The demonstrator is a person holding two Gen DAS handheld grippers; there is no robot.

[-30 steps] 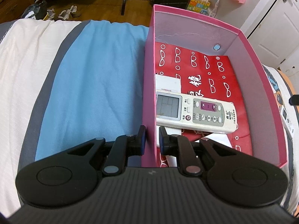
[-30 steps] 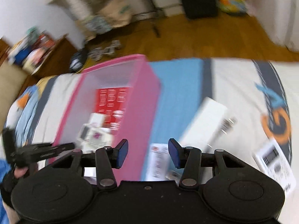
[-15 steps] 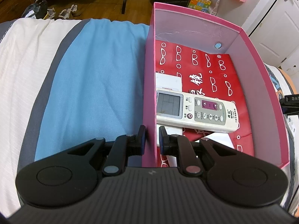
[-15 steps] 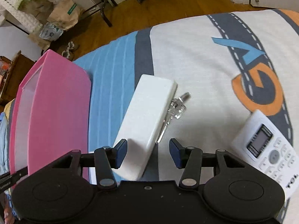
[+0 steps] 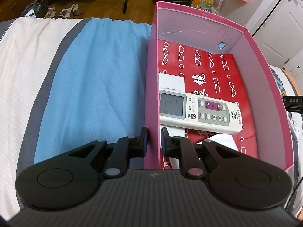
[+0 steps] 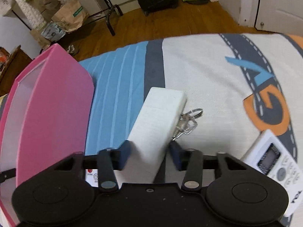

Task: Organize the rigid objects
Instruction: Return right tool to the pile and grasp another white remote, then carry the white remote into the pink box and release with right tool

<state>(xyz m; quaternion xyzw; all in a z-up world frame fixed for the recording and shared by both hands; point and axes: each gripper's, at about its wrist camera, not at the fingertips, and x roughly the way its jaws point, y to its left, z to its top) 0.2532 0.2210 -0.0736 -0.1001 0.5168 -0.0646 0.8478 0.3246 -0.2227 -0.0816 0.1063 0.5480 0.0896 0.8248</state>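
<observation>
White box [image 6: 159, 121] lies between my right gripper [image 6: 150, 154] jaws, just been closing; long axis toward 1 o'clock; left gripper [image 5: 153, 141] clamps pink bin [image 5: 151, 98] wall.

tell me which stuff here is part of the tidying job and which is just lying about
Part of the job:
pink box, clamped by the left gripper
cream remote inside it
white box between the closing right gripper jaws
white remote
keys

Just lying about:
paper bags
shoes
</observation>
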